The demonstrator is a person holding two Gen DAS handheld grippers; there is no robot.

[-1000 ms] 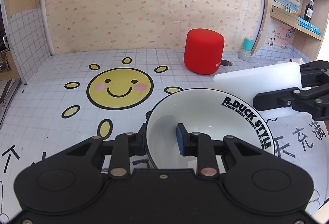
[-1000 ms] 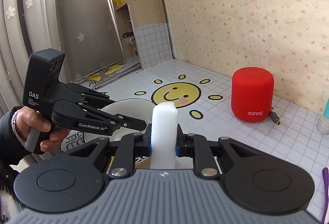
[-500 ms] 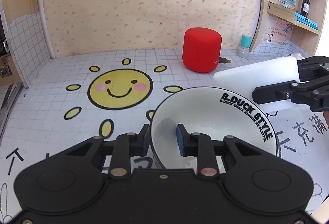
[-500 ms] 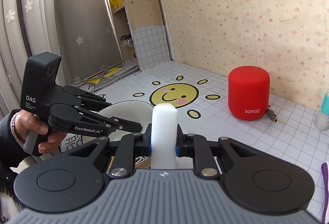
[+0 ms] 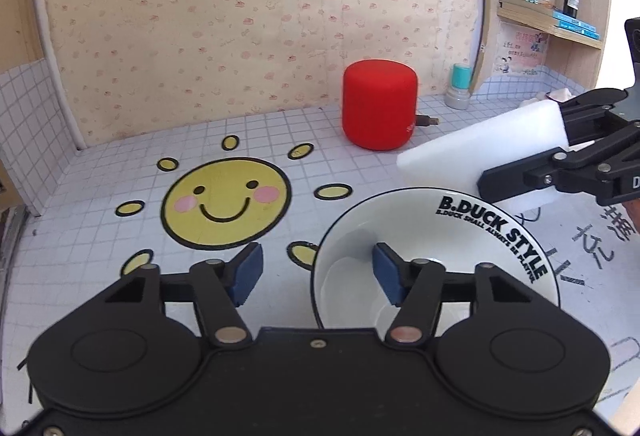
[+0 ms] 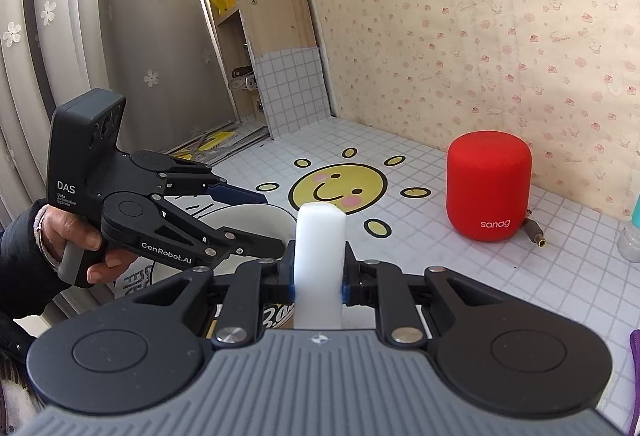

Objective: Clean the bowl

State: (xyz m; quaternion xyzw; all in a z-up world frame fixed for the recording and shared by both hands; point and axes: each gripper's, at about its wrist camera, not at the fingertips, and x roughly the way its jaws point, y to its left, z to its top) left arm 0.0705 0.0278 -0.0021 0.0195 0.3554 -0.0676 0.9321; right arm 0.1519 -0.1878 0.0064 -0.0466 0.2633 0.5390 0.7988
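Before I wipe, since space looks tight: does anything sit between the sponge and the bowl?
Nothing visible does. The sponge in the right tongs hangs just beyond the bowl rim; the left tongs, just opening, straddle the near rim.

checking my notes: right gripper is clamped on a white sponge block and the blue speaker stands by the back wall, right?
Only the colour is wrong: the speaker by the back wall is red, as the right wrist view shows. The right gripper is indeed clamped on the white sponge block.
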